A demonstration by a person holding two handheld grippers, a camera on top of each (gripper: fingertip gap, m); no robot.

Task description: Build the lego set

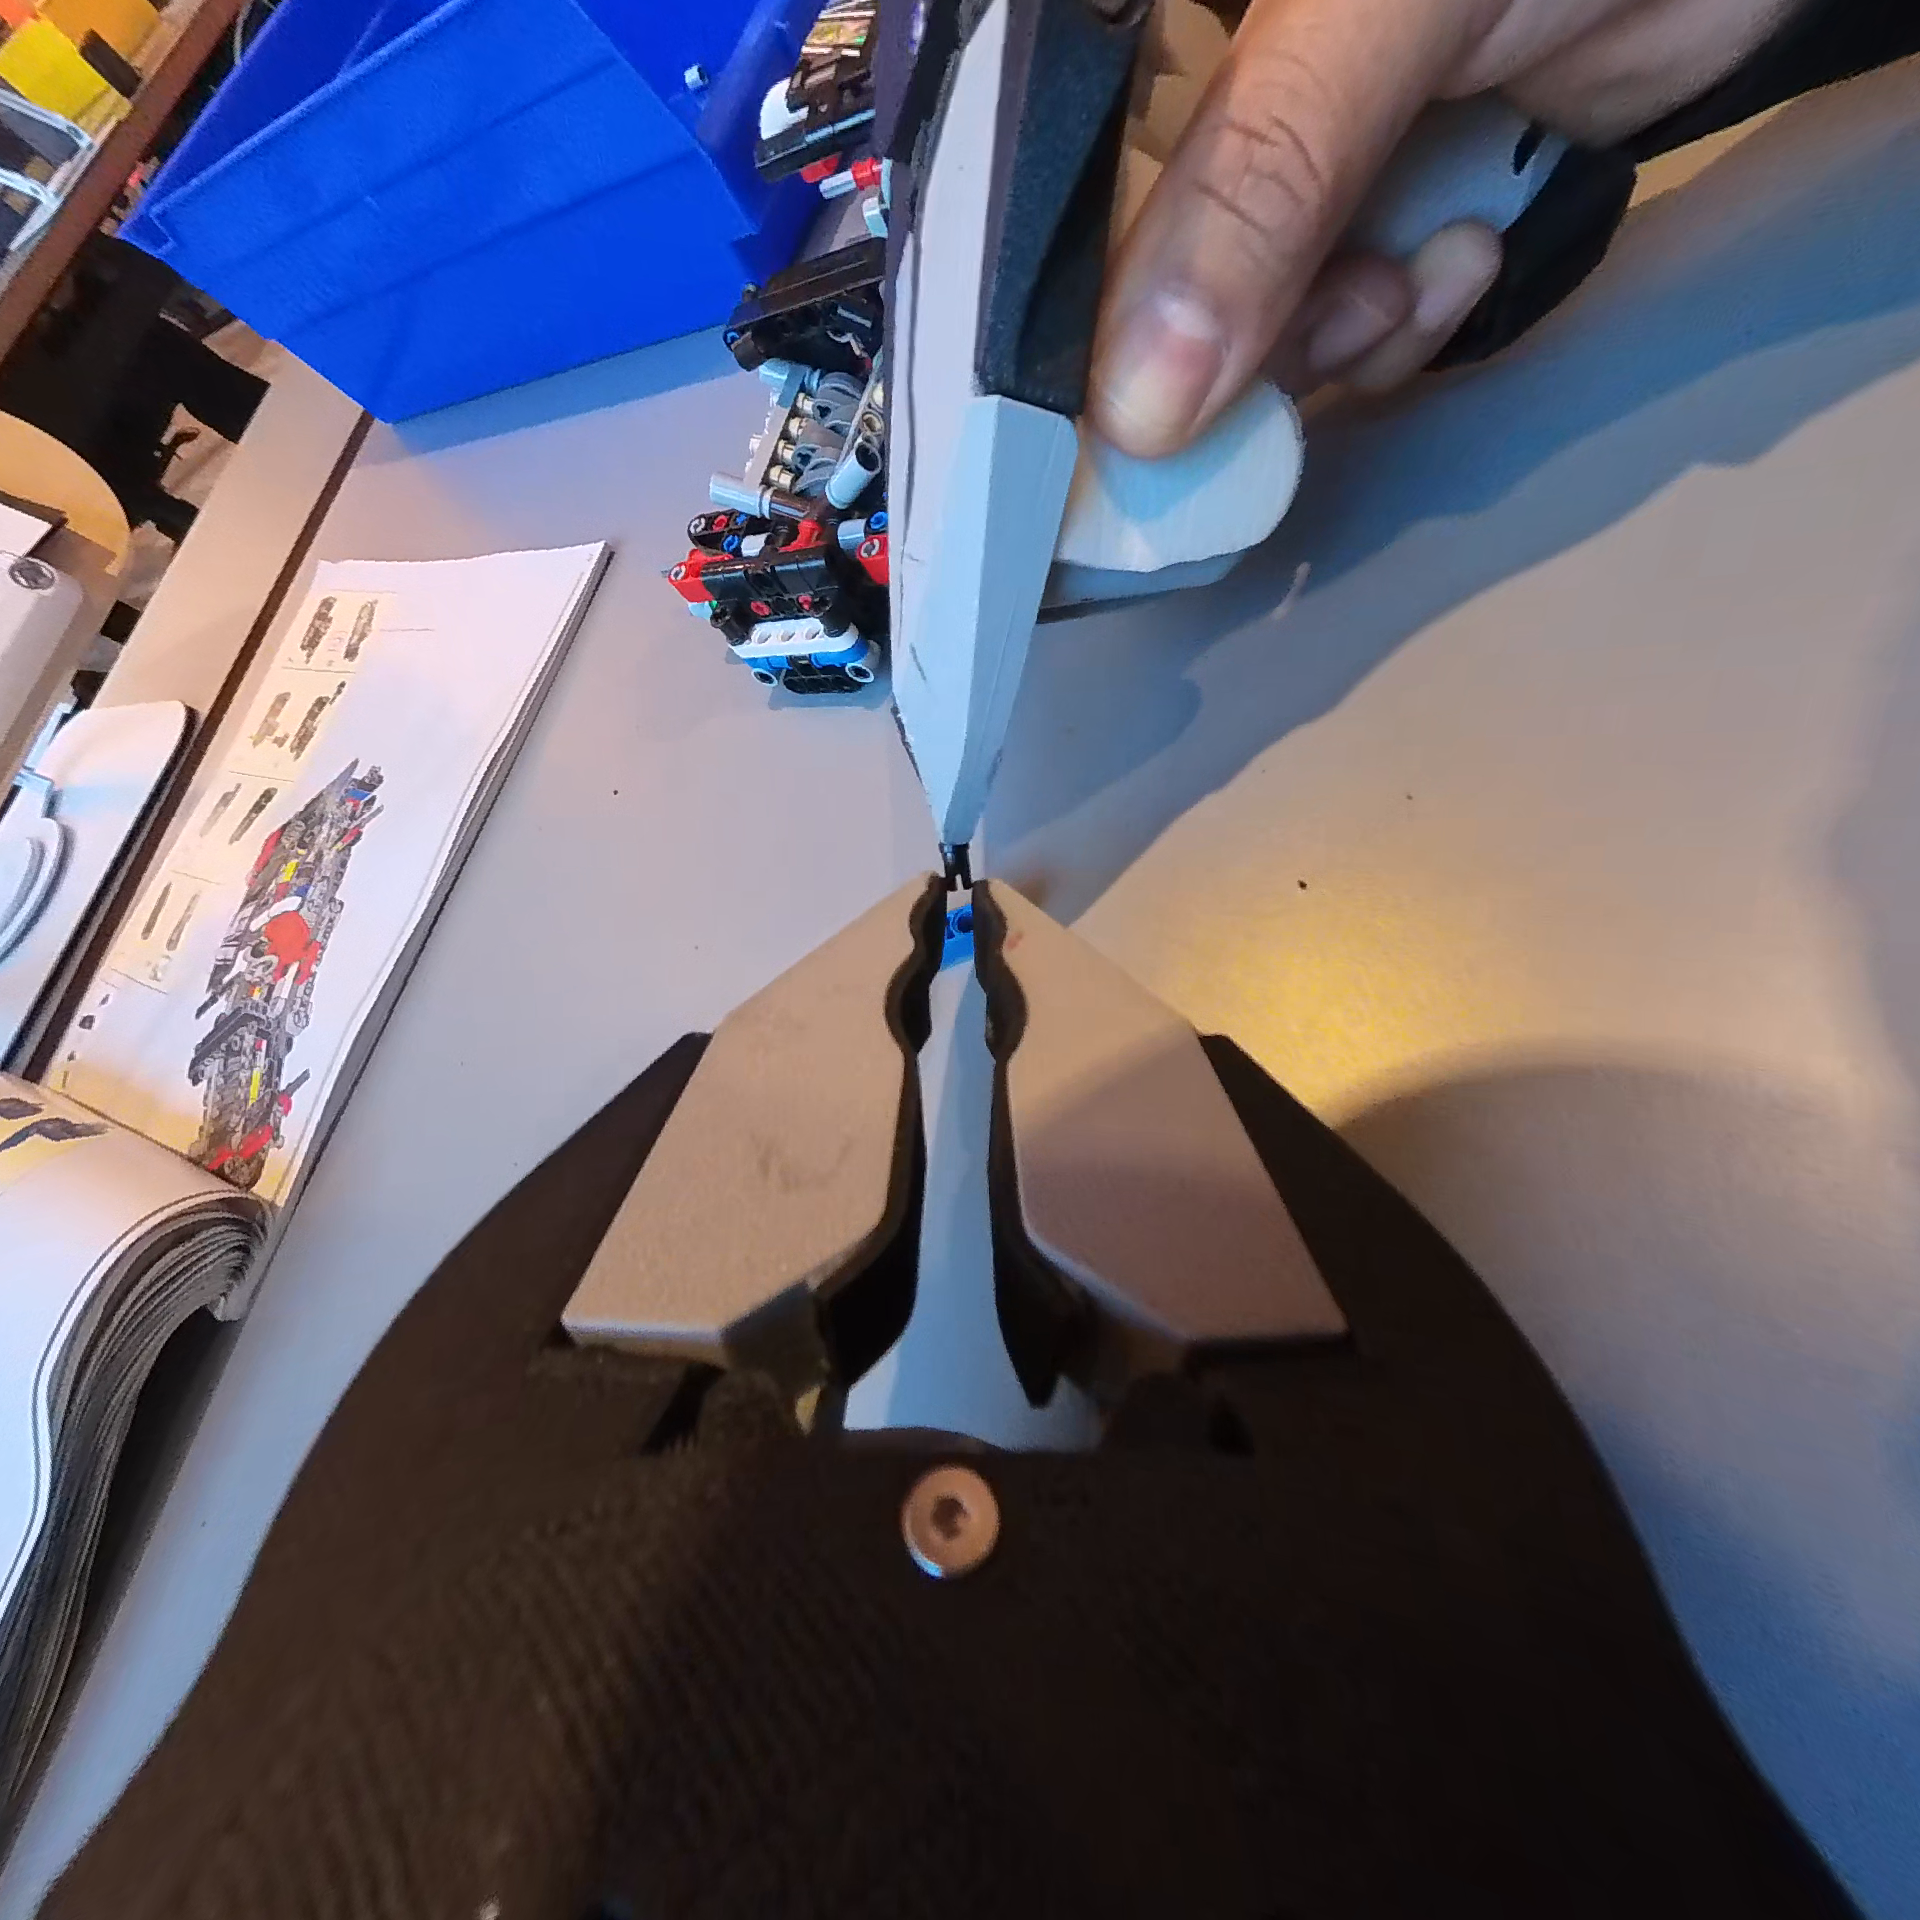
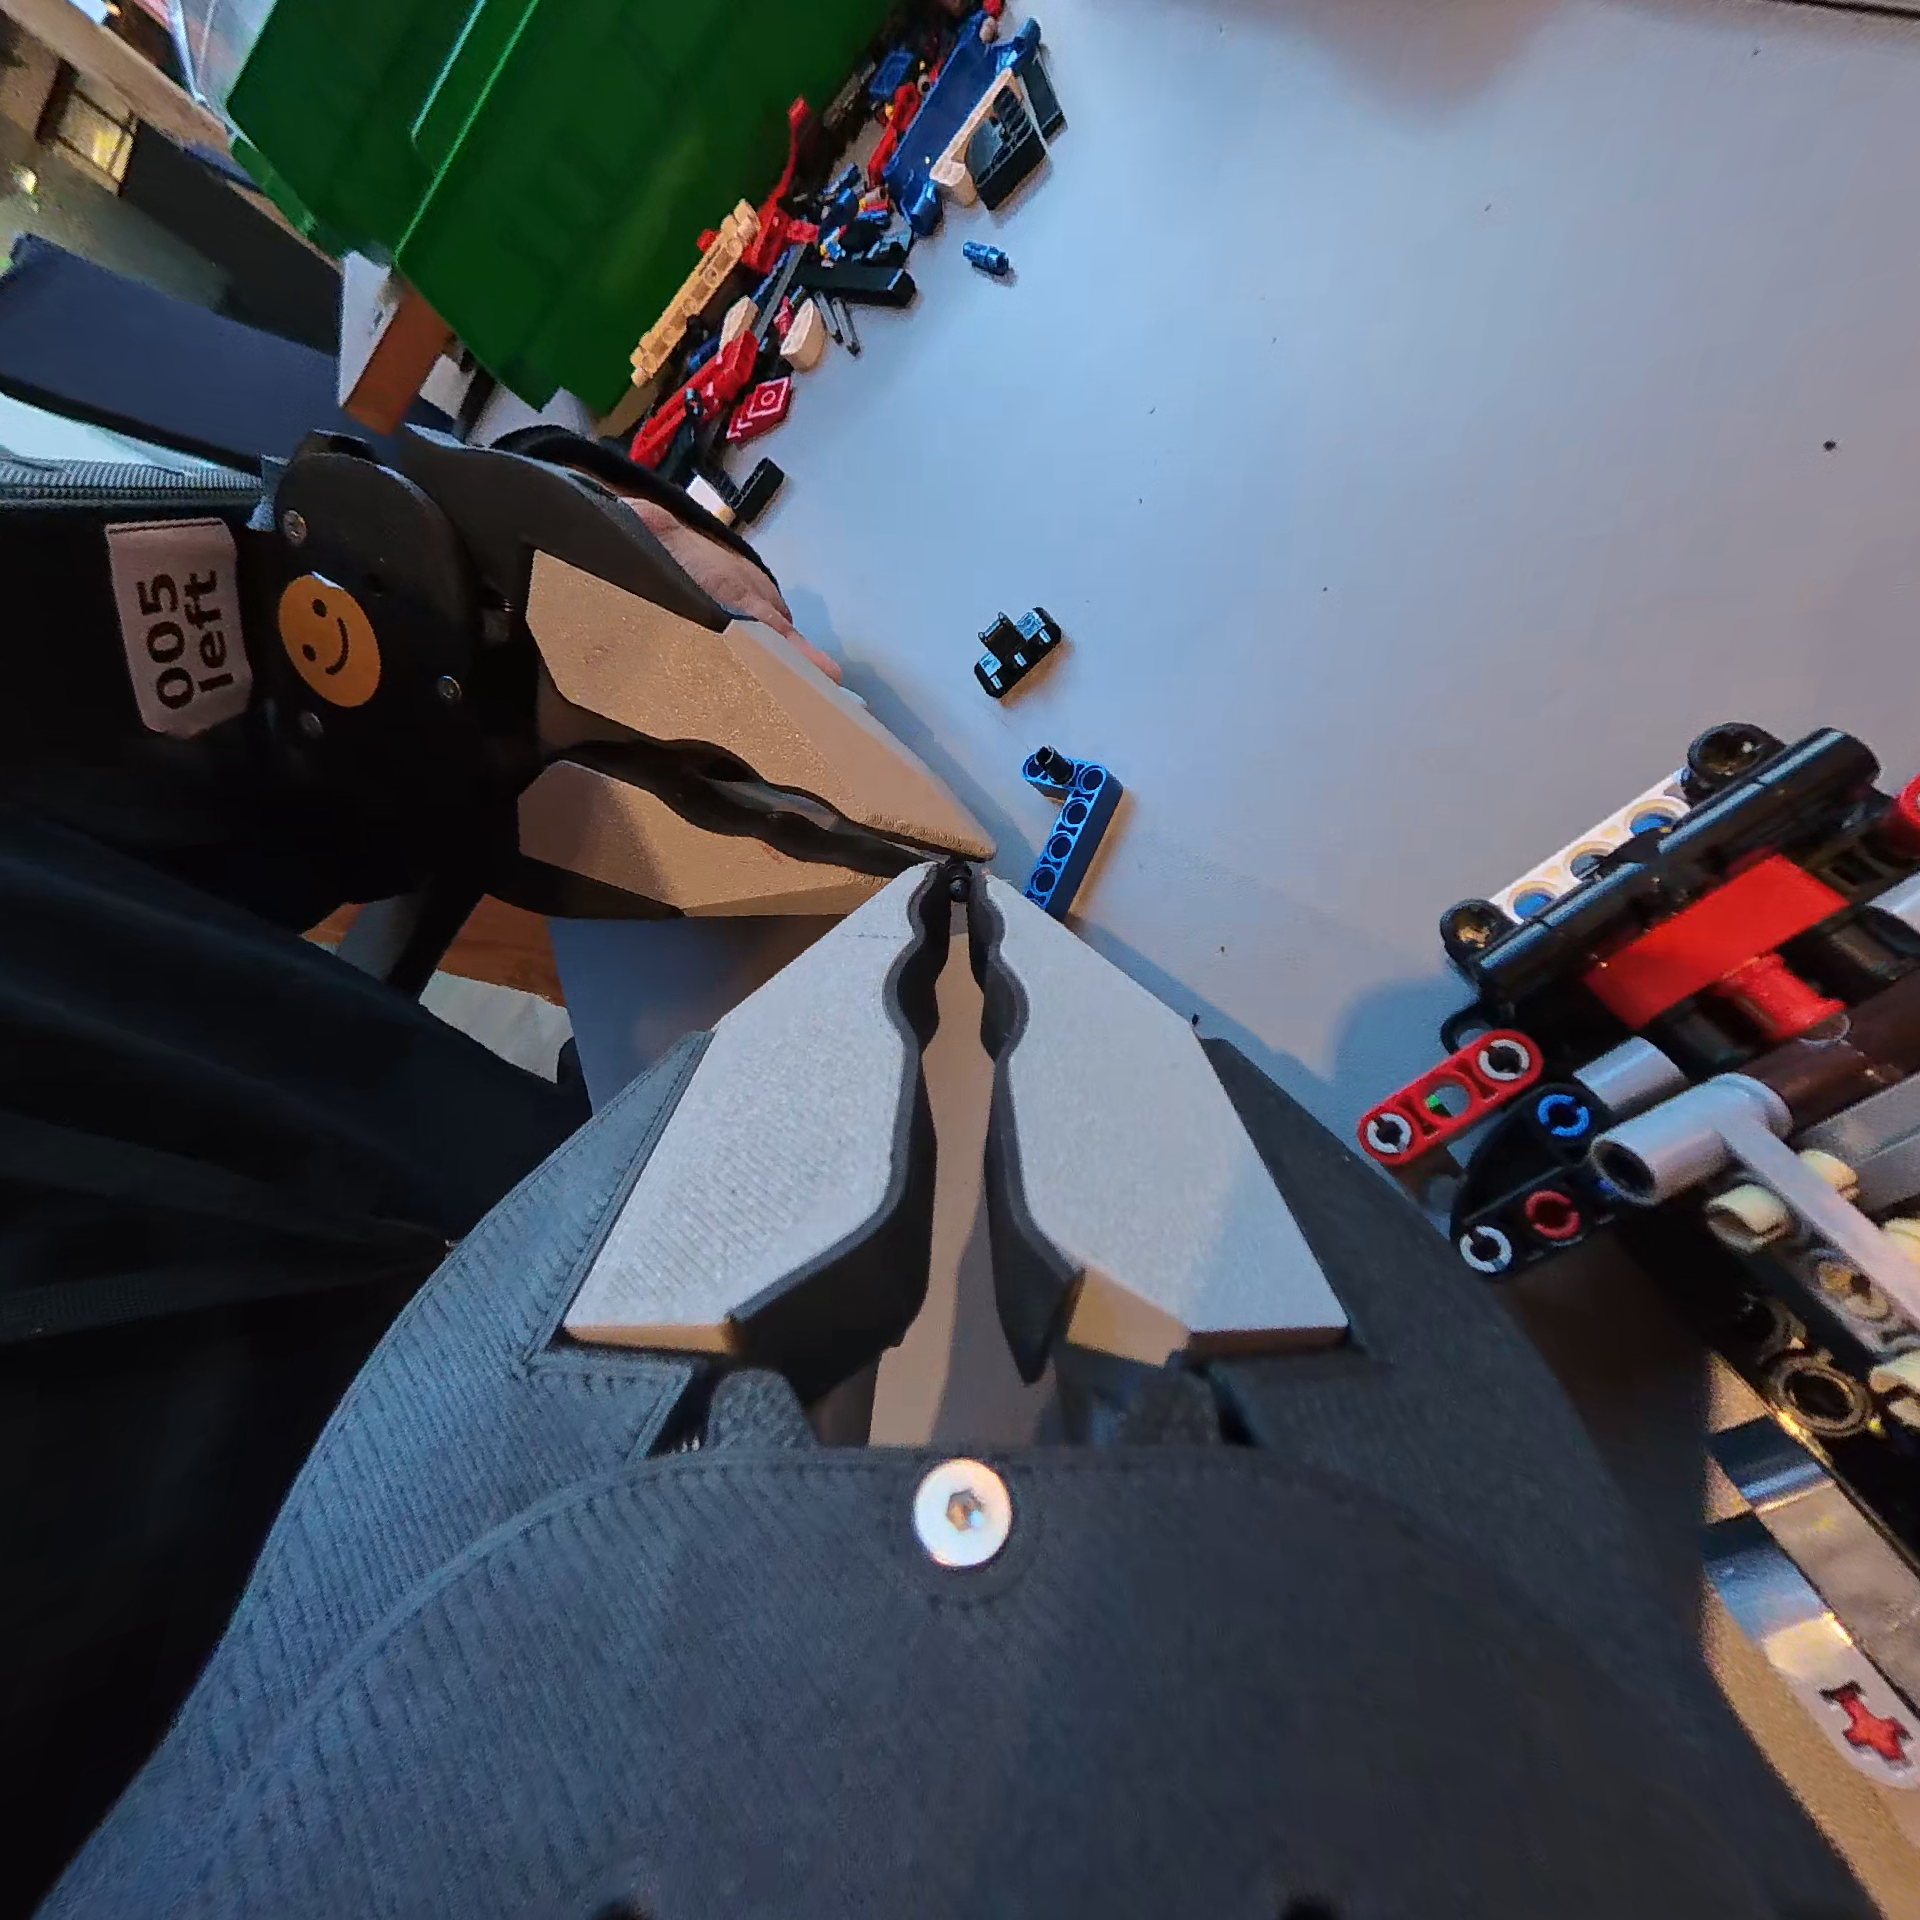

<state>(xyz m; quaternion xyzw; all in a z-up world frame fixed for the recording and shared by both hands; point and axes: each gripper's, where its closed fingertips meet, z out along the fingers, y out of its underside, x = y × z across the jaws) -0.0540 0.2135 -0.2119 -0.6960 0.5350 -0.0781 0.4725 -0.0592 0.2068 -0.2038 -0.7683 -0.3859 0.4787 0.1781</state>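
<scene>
1. Our left hand-held gripper [image 1: 957, 883] has its tips pinched almost together on a small black pin [image 1: 955, 864], above the worktop [image 1: 1455, 935].
2. Our right hand-held gripper [image 2: 958, 881] meets it tip to tip, nearly closed on the same pin; we cannot tell which one bears it.
3. Just beyond the tips a blue beam [image 2: 1070, 826] lies flat on the worktop, and a small black connector [image 2: 1016, 649] lies farther out, apart from it.
4. The part-built model [image 2: 1683, 1039] sits to the right of the tips, with bare worktop between.
5. The manual [image 1: 343, 831] lies open toward the left edge, and the blue bin [image 1: 468, 208] stands behind it.
6. A loose pile of parts [image 2: 790, 281] lies by the green bin [image 2: 540, 177] at the far edge.
</scene>
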